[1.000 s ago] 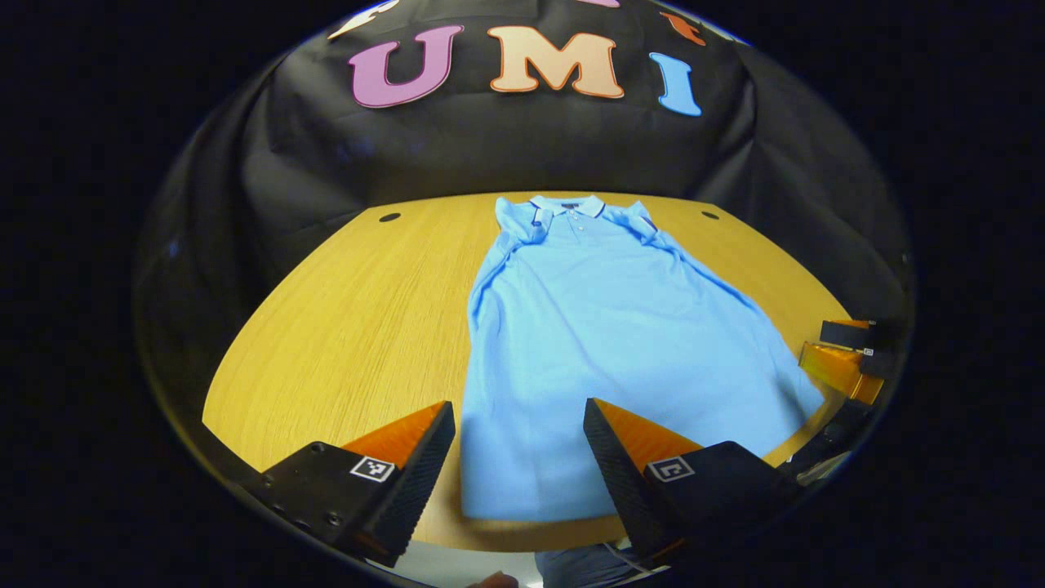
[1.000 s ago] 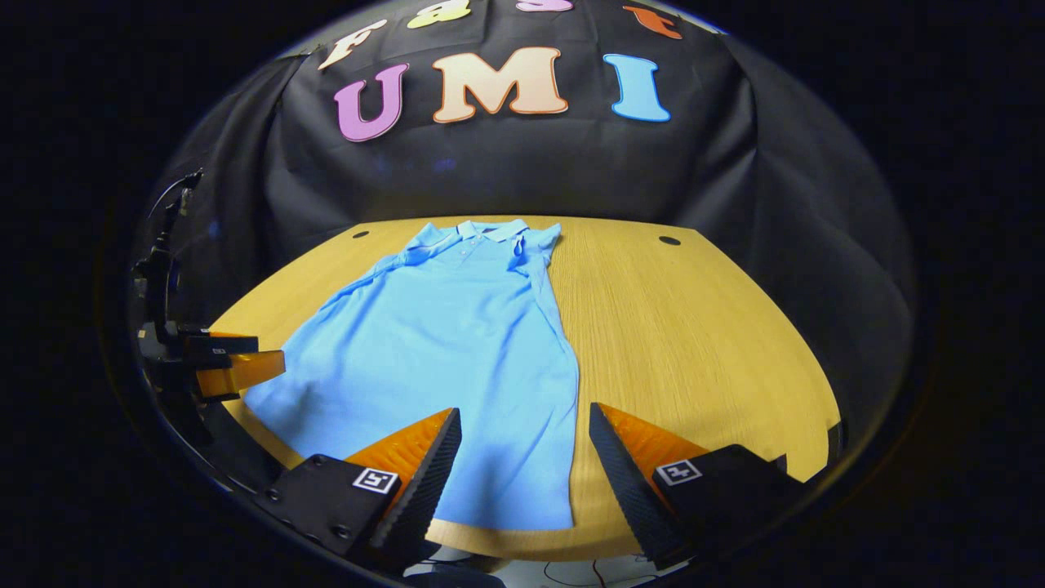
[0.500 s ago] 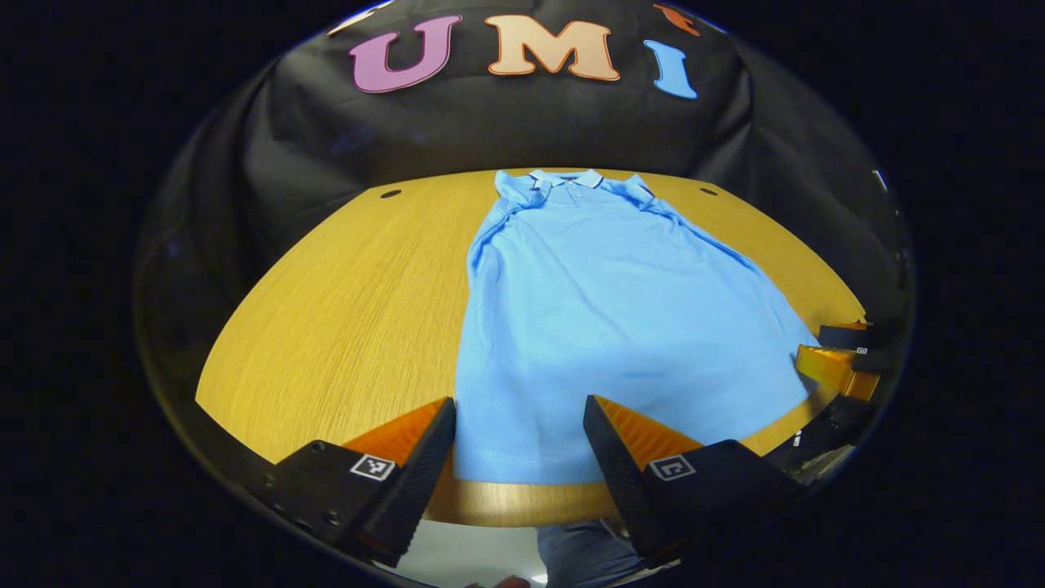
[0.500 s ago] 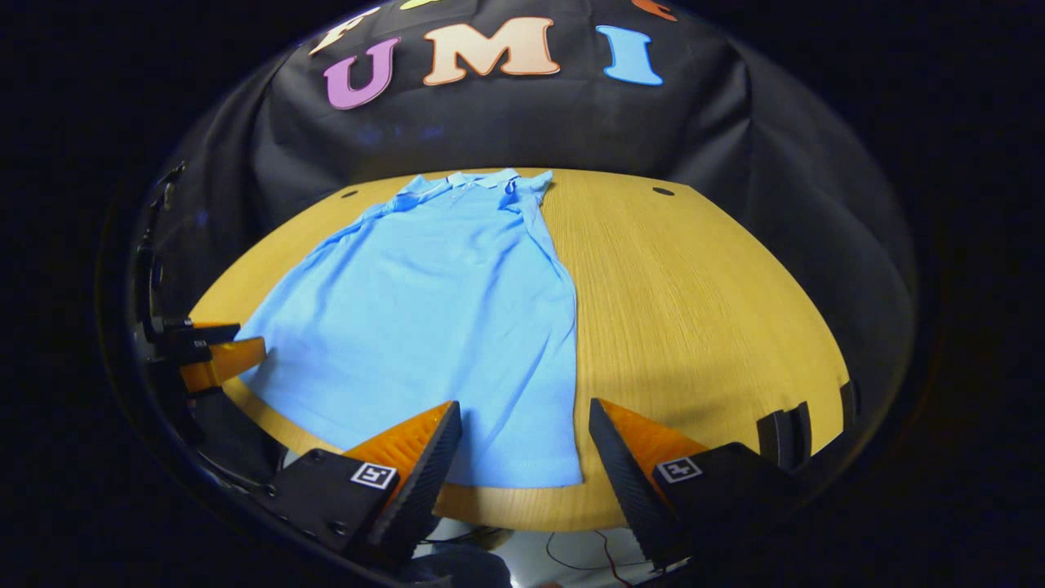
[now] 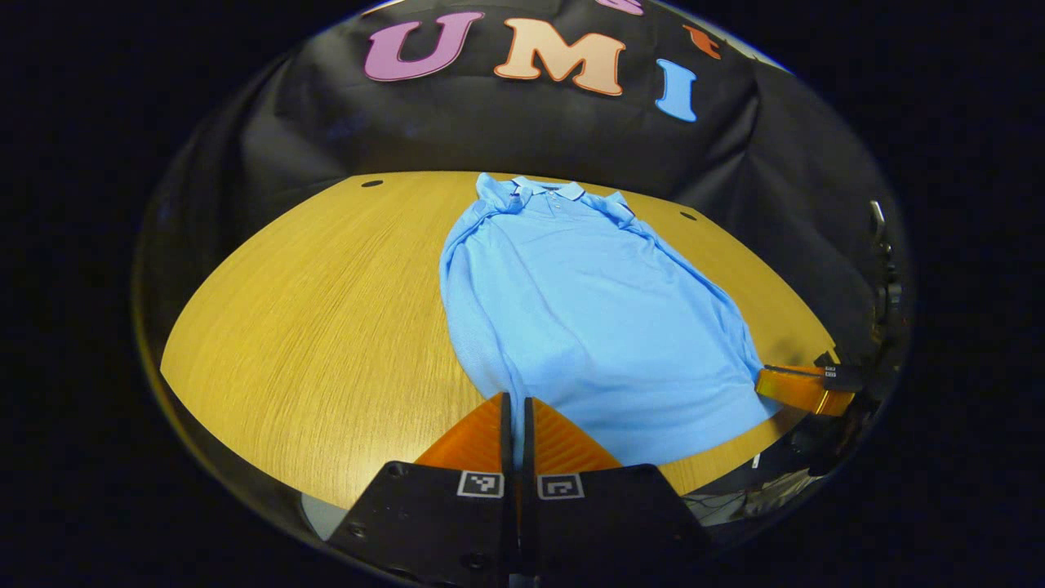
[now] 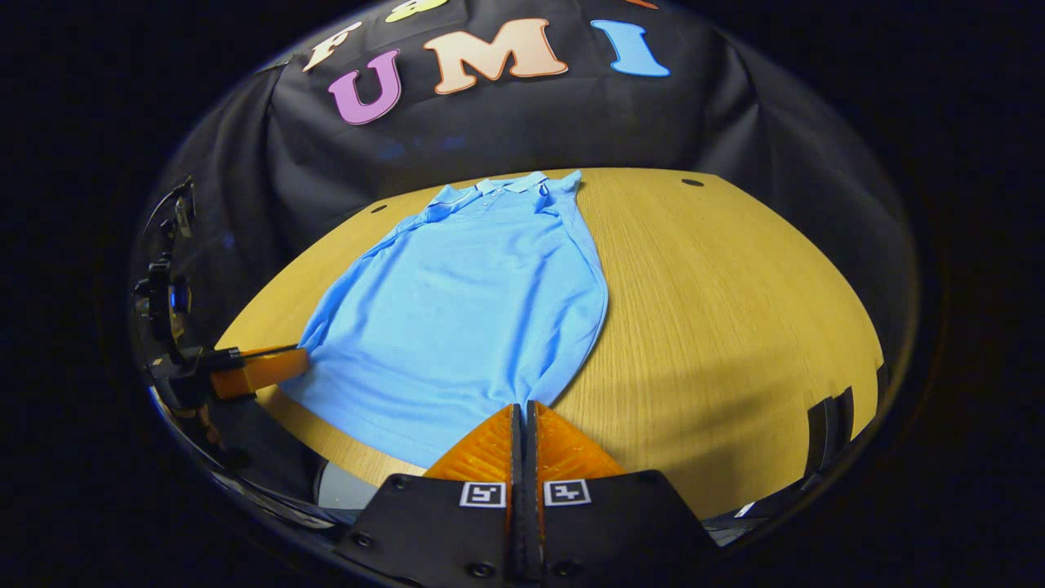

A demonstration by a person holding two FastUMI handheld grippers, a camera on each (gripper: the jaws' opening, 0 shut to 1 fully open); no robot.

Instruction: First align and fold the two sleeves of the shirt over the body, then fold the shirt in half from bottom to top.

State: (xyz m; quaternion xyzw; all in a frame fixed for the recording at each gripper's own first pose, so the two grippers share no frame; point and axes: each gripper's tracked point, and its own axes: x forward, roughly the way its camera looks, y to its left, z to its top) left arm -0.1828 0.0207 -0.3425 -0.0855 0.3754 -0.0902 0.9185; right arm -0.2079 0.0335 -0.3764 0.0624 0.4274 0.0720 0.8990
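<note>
left gripper (image 5: pixel 514 398) clenched on shirt (image 5: pixel 584 310) hem corner | right gripper (image 6: pixel 522 406) likewise | collar (image 6: pixel 504 184) lies straight ahead (long axis runs away from both)

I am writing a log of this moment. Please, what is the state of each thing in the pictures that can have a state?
shirt: flat on the table, sleeves folded in, bottom not yet folded up
left gripper: shut on the shirt's bottom corner
right gripper: shut on the other bottom corner
table: bears the shirt
</note>
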